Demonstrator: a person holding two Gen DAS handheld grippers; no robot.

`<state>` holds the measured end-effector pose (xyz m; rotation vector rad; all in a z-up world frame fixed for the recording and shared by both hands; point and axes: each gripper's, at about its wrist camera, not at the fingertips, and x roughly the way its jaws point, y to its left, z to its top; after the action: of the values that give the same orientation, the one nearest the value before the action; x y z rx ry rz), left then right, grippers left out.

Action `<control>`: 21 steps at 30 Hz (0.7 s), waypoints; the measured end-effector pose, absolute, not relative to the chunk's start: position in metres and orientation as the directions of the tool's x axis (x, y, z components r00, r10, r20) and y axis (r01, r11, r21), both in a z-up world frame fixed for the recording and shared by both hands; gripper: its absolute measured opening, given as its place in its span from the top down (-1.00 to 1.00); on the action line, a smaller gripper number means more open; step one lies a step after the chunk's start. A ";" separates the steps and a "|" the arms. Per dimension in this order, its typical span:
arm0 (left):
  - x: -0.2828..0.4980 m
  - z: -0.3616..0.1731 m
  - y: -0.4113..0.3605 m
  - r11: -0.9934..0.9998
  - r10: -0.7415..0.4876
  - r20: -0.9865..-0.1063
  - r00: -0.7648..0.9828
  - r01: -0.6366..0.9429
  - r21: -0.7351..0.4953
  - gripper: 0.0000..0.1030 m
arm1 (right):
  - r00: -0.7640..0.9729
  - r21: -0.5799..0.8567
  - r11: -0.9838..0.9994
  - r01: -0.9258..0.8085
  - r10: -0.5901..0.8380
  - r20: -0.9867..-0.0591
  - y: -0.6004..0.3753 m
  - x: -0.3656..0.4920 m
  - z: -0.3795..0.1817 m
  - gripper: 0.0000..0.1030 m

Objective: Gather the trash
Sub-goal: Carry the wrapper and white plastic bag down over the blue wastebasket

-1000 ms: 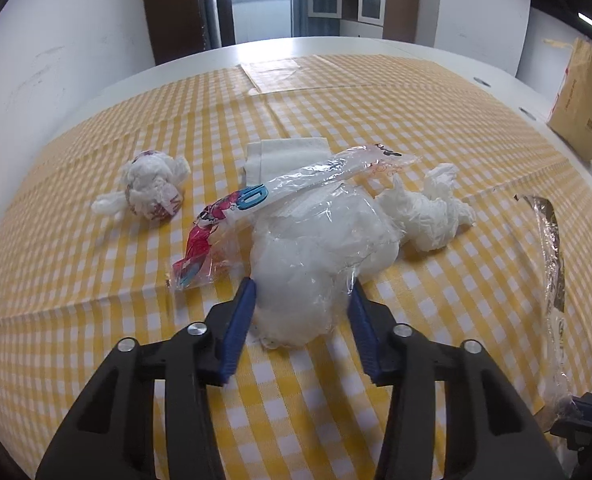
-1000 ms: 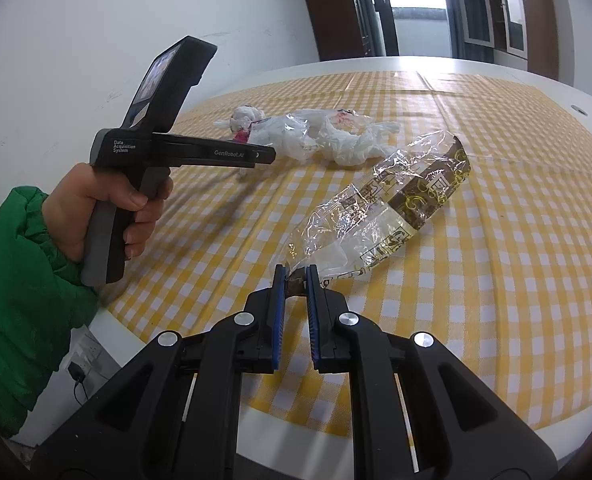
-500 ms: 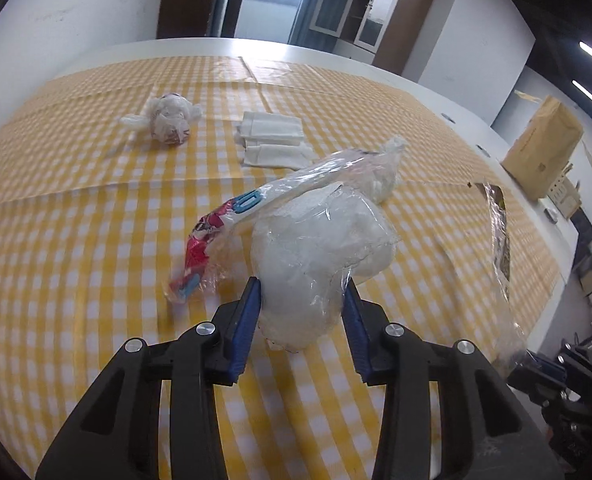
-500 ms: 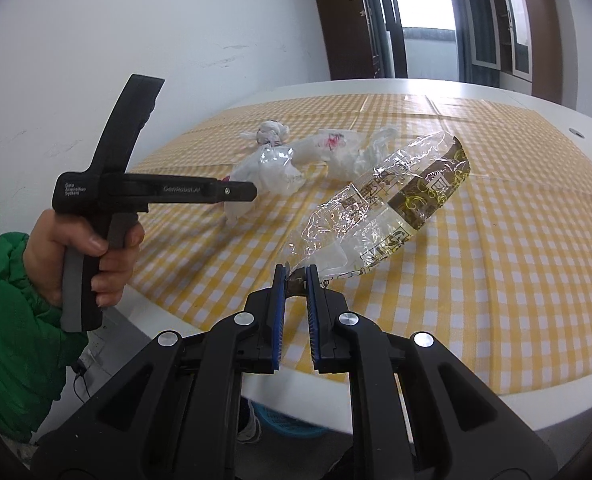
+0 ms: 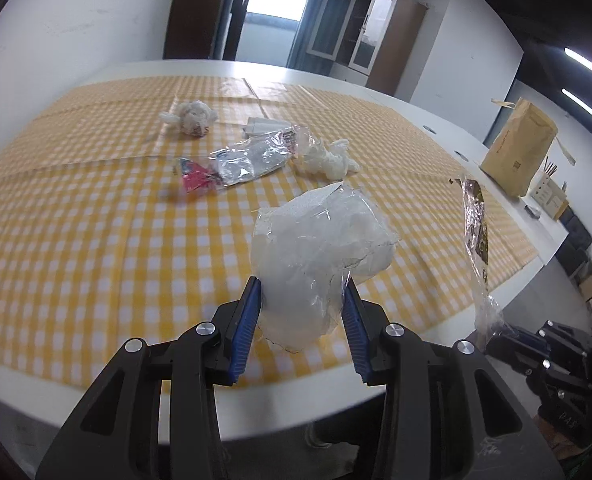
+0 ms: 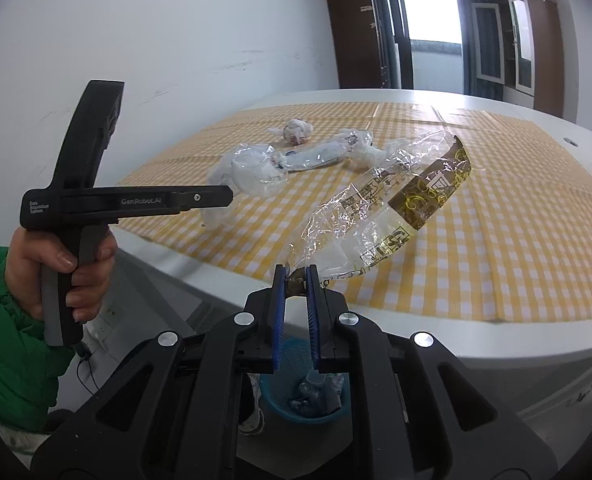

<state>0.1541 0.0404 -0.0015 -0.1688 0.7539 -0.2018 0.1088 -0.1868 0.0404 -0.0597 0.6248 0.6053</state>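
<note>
My left gripper (image 5: 301, 300) is shut on a crumpled clear plastic bag with white stuff inside (image 5: 320, 252), held above the table's near edge; it also shows in the right wrist view (image 6: 248, 176). My right gripper (image 6: 296, 276) is shut on the end of a clear wrapper with brown and gold print (image 6: 396, 204), lifted off the table; this wrapper hangs at the right of the left wrist view (image 5: 478, 248). On the yellow checked cloth (image 5: 76, 220) lie a clear wrapper with a red end (image 5: 240, 162), a white tissue wad (image 5: 328, 156) and a crumpled white ball (image 5: 192, 118).
A blue waste basket (image 6: 308, 400) with some trash stands on the floor below my right gripper. A brown paper bag (image 5: 520, 148) stands at the table's far right. Flat white packets (image 5: 262, 126) lie behind the wrappers. The person's hand in a green sleeve (image 6: 8, 340) holds the left gripper.
My left gripper has lifted the white-filled bag away from the red-ended wrapper and pulled back to the table edge. My right gripper has drawn back past the edge, over the basket.
</note>
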 end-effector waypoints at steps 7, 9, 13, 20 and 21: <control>0.096 0.008 0.035 0.976 -0.208 -0.619 0.757 0.124 -0.177 0.23 | 0.642 0.107 0.813 -0.572 0.525 -0.559 -0.183 0.078 0.039 0.82; 0.085 0.007 0.034 0.976 -0.212 -0.615 0.759 0.127 -0.179 0.23 | 0.639 0.104 0.808 -0.580 0.530 -0.558 -0.181 0.070 0.038 0.82; 0.060 0.003 0.030 0.974 -0.219 -0.605 0.766 0.131 -0.187 0.23 | 0.628 0.093 0.798 -0.596 0.535 -0.565 -0.181 0.056 0.035 0.82; 0.024 -0.012 0.027 0.969 -0.239 -0.615 0.751 0.141 -0.205 0.23 | 0.594 0.075 0.773 -0.629 0.542 -0.595 -0.183 0.030 0.022 0.82; 0.020 -0.014 0.026 0.968 -0.242 -0.618 0.748 0.143 -0.205 0.23 | 0.588 0.073 0.768 -0.636 0.543 -0.599 -0.183 0.025 0.020 0.82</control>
<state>0.0196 0.0265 -0.0143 -0.1486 0.6954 -0.2112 0.0251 -0.1830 0.0199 -0.1553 0.6436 0.6900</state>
